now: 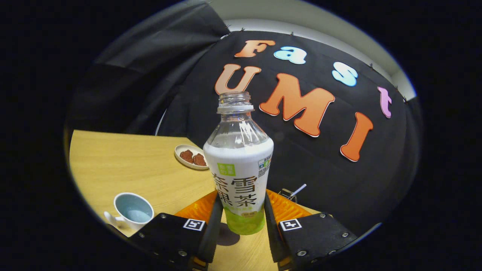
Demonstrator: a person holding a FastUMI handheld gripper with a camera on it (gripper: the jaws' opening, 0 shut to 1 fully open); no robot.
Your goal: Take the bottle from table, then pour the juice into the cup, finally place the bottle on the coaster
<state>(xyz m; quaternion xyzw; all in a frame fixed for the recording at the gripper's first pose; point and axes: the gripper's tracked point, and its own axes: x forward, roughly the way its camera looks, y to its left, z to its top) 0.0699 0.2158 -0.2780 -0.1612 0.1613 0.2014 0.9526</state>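
Note:
A clear plastic bottle [239, 165] with a white and green label and no cap stands upright between my fingers. My gripper [241, 205] is shut on its lower part, both fingers pressing the label's sides. The bottle's base hangs a little above the wooden table [124, 162], with its shadow on the wood underneath. A pale blue cup [133, 209] with a white handle sits on the table just left of my left finger, its mouth facing up.
A small oval dish [190, 157] holding two brown lumps lies on the table beyond the cup, left of the bottle. A small metal screw-like part [296, 191] sticks up just past my right finger. The booth's black cloth wall stands behind the table.

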